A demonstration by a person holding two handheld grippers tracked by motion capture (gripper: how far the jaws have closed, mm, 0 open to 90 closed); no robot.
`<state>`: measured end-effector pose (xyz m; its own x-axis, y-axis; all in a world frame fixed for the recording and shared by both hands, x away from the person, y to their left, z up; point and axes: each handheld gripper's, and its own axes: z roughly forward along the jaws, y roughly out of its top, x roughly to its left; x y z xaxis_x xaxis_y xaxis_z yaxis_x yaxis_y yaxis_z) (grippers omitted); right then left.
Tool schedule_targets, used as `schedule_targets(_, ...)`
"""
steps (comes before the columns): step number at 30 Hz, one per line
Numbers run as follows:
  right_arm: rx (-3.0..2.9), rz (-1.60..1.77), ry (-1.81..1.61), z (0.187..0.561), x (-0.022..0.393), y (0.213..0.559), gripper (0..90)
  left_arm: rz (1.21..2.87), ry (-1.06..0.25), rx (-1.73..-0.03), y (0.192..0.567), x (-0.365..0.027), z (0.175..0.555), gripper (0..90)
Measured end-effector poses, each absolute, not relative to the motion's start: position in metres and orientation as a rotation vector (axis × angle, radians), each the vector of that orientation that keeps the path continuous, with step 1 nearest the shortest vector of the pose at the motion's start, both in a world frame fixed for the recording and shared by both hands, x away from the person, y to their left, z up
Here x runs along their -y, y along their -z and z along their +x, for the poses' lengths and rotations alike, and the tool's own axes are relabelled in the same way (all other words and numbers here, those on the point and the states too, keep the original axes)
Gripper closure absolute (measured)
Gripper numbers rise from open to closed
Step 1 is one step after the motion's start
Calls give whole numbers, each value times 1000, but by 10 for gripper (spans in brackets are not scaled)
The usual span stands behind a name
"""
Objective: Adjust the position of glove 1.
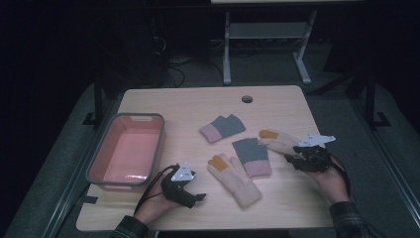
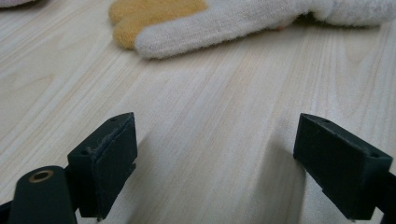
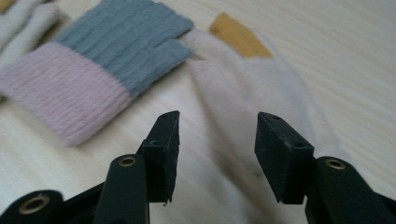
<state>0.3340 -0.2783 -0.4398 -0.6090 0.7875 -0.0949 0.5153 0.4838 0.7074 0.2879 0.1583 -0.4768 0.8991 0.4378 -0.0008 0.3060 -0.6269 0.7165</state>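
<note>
Four gloves lie on the table [image 1: 277, 198], a pink bin [image 1: 126, 151] at left, likely their destination. Your right gripper [image 3: 217, 140] is over the cream glove [image 3: 261, 88] at the right edge, jaws half apart with glove fabric between them; whether the pads press it I cannot tell. Your left gripper [image 2: 215, 154] rests released, nothing in it, near the other cream glove [image 2: 243, 18].

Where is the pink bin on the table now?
In the high view, the pink bin sits at the table's left side, just beyond the left hand-held gripper.
</note>
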Motion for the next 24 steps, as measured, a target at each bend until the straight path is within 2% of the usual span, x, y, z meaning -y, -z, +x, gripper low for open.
schedule_targets(5, -2321, 1074, -860, 345, 280, 441, 520, 2293, -220, -530, 477, -158, 288, 129)
schedule_targets(9, -2325, 1063, -805, 352, 278, 448, 480, 2293, -220, -530, 477, -158, 288, 129)
schedule_targets(12, -2339, 1055, -763, 357, 276, 454, 508, 2294, -220, -530, 477, -158, 288, 128)
schedule_targets(20, -2362, 1081, -722, 361, 277, 459, 791, 2293, -220, -531, 477, -158, 288, 129)
schedule_targets(24, -2390, 1099, -733, 362, 278, 461, 865, 2293, -220, -531, 477, -158, 288, 129)
